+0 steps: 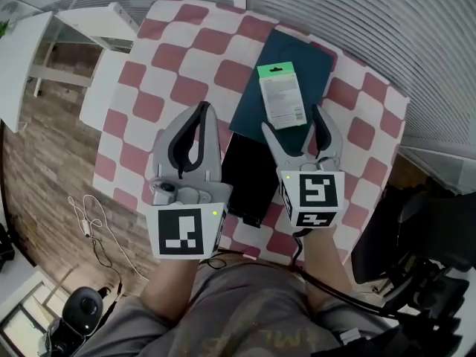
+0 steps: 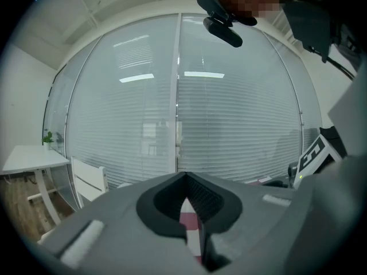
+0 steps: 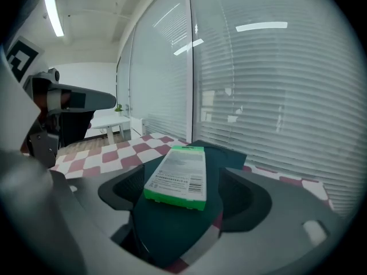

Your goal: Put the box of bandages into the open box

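Observation:
The box of bandages (image 1: 281,95), green and white, lies flat on a dark teal panel (image 1: 253,106) at the far side of the checkered table (image 1: 149,106). In the right gripper view the box of bandages (image 3: 178,173) sits just ahead of the jaws. My right gripper (image 1: 291,125) (image 3: 183,196) is open, its jaws flanking the box's near end without touching it. A black open box (image 1: 249,177) rests in front of the teal panel, between the two grippers. My left gripper (image 1: 202,110) (image 2: 186,179) is shut on nothing, held above the table left of the black box.
A white chair (image 1: 100,88) and a white desk (image 1: 22,50) stand to the left of the table. Window blinds (image 1: 357,21) run behind it. Cables (image 1: 93,222) lie on the wooden floor; black equipment (image 1: 416,236) stands at the right.

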